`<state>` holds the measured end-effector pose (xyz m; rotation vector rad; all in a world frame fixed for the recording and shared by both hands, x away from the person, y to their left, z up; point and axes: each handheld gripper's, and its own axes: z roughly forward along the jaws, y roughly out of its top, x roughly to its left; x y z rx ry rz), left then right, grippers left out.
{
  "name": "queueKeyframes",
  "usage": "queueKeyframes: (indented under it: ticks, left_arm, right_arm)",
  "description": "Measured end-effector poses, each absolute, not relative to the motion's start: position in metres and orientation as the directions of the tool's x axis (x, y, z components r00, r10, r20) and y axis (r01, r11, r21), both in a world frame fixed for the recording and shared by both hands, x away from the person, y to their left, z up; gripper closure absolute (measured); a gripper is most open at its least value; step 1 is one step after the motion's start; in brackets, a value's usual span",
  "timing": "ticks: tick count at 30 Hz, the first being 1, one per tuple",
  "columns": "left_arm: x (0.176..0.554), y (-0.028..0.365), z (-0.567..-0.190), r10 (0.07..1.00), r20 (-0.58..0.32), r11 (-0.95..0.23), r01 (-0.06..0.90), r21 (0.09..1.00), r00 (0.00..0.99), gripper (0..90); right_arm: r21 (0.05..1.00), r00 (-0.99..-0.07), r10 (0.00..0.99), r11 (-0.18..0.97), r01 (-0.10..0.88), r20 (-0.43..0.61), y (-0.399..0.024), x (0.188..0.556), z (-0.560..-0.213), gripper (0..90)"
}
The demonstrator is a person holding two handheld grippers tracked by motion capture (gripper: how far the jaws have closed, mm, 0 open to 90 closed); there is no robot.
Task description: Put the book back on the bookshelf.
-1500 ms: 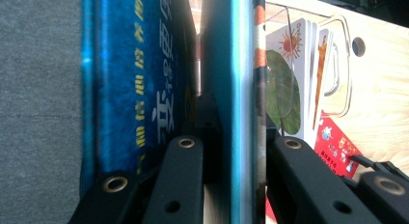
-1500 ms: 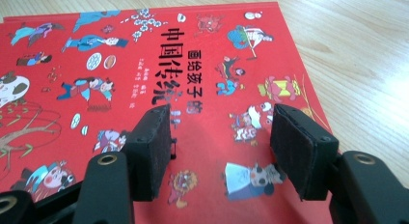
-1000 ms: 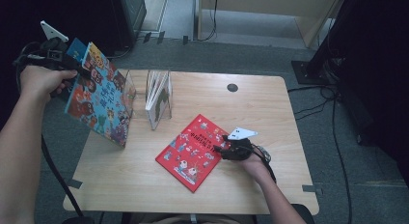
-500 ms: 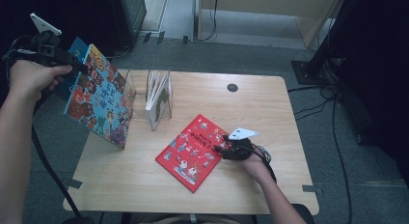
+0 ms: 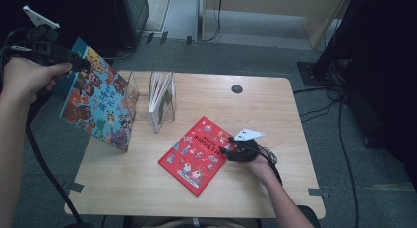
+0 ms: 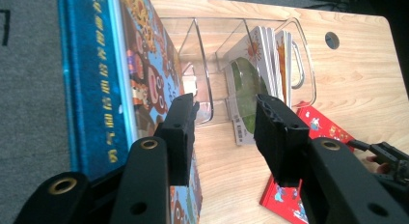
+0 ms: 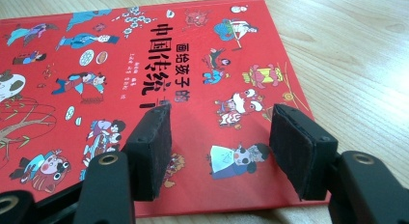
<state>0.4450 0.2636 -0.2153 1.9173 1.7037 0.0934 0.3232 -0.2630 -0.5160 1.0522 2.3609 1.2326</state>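
Observation:
A blue picture book (image 5: 96, 107) stands tilted at the table's left edge, leaning by a clear rack (image 5: 132, 93); its spine (image 6: 91, 89) faces the left gripper view. My left gripper (image 5: 83, 66) hovers at the book's top corner. Its jaws have just been opening, and nothing lies between them (image 6: 226, 105); the book is outside the left jaw. A red picture book (image 5: 194, 154) lies flat in the middle of the table. My right gripper (image 5: 227, 150) rests at its right edge, open, with the cover (image 7: 144, 55) seen beyond its jaws (image 7: 219, 118).
The rack's second slot holds several thin books (image 5: 162, 98), also seen upright in the left gripper view (image 6: 263, 55). A round cable hole (image 5: 237, 89) sits at the table's far side. Cables (image 5: 339, 115) trail on the floor to the right.
My left gripper has opened and drawn up and to the left, off the blue book's top edge. The book stays leaning by the rack. The right hand has kept still.

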Motion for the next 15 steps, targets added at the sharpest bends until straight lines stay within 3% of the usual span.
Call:
queueKeyframes:
  ticks: [8,15]
  left_arm:
    - [0.428,0.240,-0.219,0.928,-0.274,-0.091,0.867,0.490,0.252,54.5]
    - [0.413,0.225,-0.229,0.907,-0.298,-0.115,0.854,0.508,0.299,53.3]
  right_arm:
    - [0.784,-0.682,0.722,0.357,0.508,0.114,-0.265,0.330,-0.514,40.8]
    - [0.778,-0.676,0.728,0.358,0.516,0.113,-0.267,0.333,-0.513,40.1]
